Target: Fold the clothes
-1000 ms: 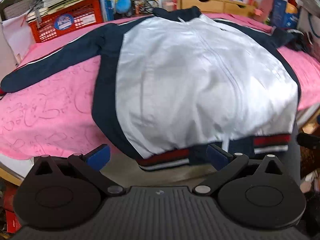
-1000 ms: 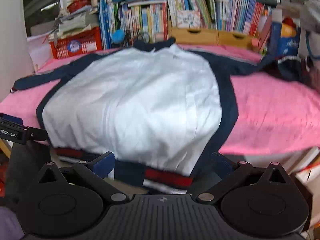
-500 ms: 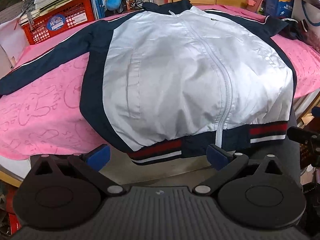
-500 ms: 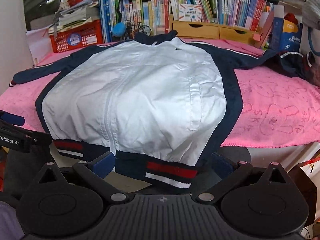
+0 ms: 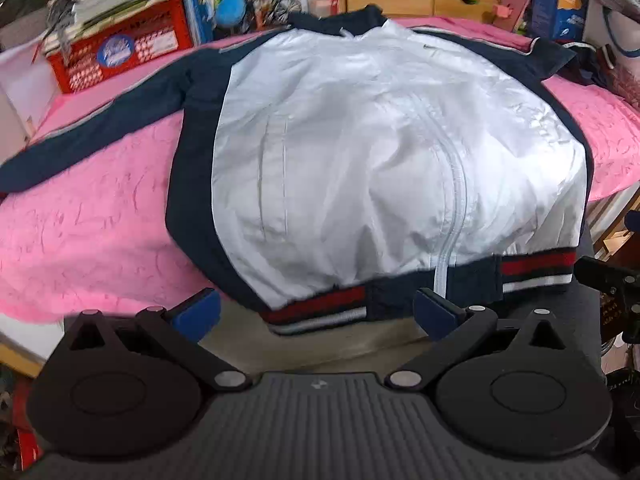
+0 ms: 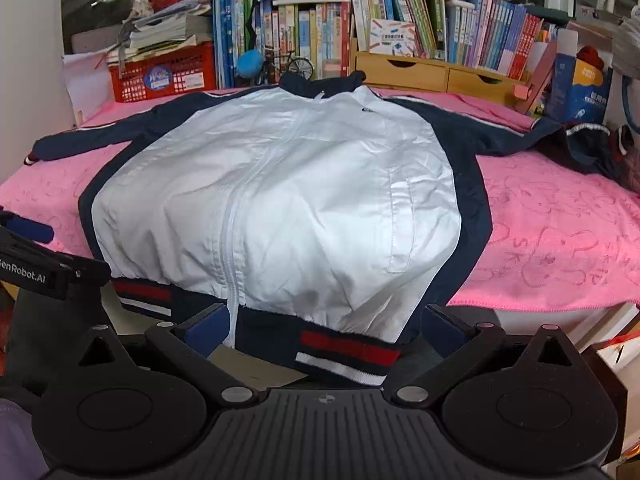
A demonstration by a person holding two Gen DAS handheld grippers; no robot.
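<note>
Left wrist: hand-held gripper (image 5: 316, 312) spread, level.

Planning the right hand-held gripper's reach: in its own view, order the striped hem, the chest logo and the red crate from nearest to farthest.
From the right hand-held gripper:
1. Striped hem, just ahead, between the fingers.
2. Chest logo, far, slightly right.
3. Red crate, farthest, back left.

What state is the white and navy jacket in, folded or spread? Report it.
Spread. The white and navy zip-up jacket lies flat, front up, on the pink cloth, both navy sleeves stretched outward and the striped hem overhanging the near edge.
</note>
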